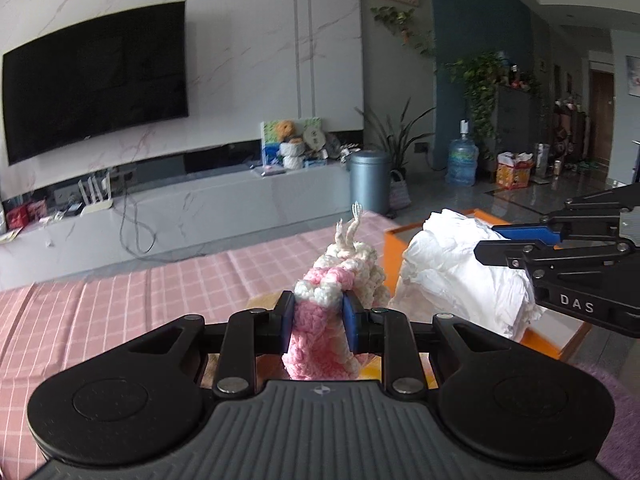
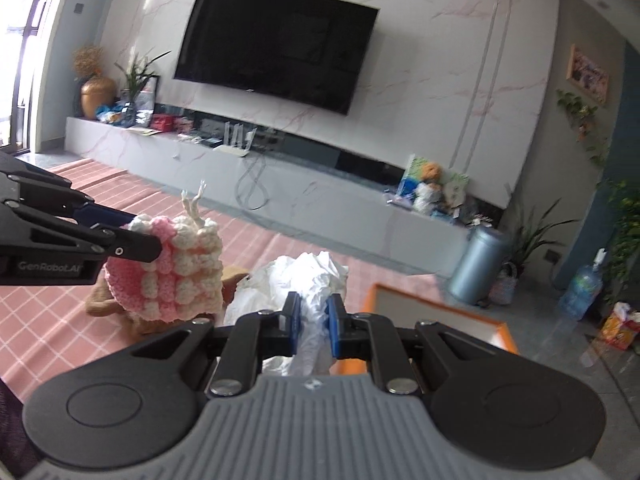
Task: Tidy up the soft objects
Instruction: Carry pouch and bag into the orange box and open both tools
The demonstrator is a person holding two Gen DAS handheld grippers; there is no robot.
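Now | L claw (image 1: 318,322) grips pink knit (image 1: 320,332) btwn pads | R claw (image 2: 313,326) grips white cloth (image 2: 308,280)

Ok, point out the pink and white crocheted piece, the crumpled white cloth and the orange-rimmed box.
Pink and white crocheted piece (image 1: 320,312): left wrist view, pink knit between the blue pads.
Crumpled white cloth (image 1: 452,268): left wrist view, middle of the bundle.
Orange-rimmed box (image 2: 436,303): right wrist view, far rim.
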